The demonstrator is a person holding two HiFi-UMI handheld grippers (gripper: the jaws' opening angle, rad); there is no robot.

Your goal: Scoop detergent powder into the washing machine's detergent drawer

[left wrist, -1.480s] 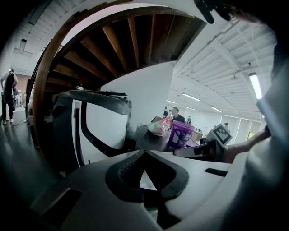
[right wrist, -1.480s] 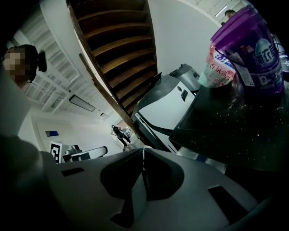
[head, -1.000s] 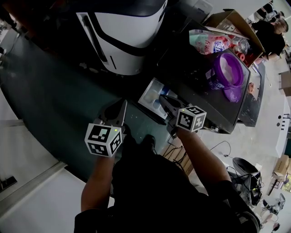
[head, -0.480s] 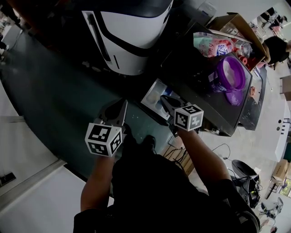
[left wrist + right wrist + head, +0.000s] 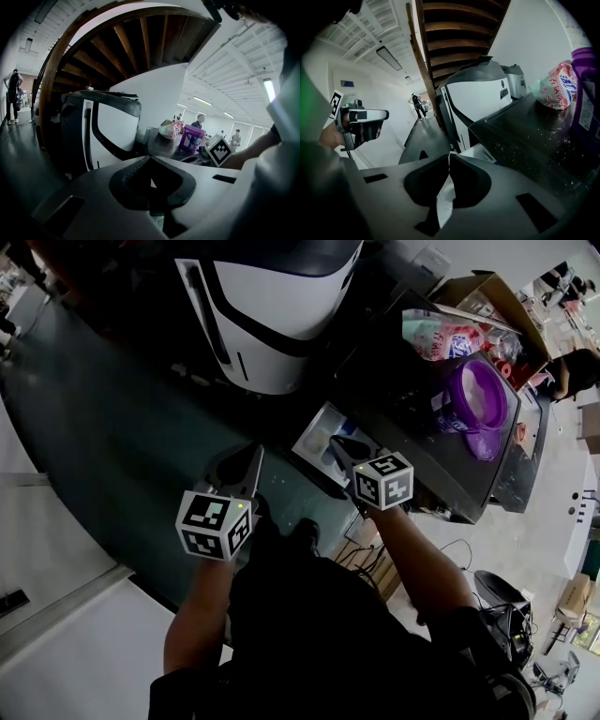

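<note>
The detergent drawer (image 5: 314,435) sticks out from the washing machine's (image 5: 412,442) front edge, its long axis pointing away from the machine. The right claw (image 5: 339,447) hovers over it, clenched and empty. The left claw (image 5: 251,463) is clenched too.

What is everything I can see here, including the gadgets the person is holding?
washing machine: one, dark, right of centre
detergent drawer: one, white, pulled open at the machine's front
tub: one, purple, open, on the machine's top
lid: one, purple, beside the tub
detergent bag: one, pink and white, behind the tub
cardboard box: one, brown, beyond the bag
appliance: one, white with black trim, top centre
left gripper: one, grey, fingers together, empty
right gripper: one, grey, fingers together, empty, at the drawer
</note>
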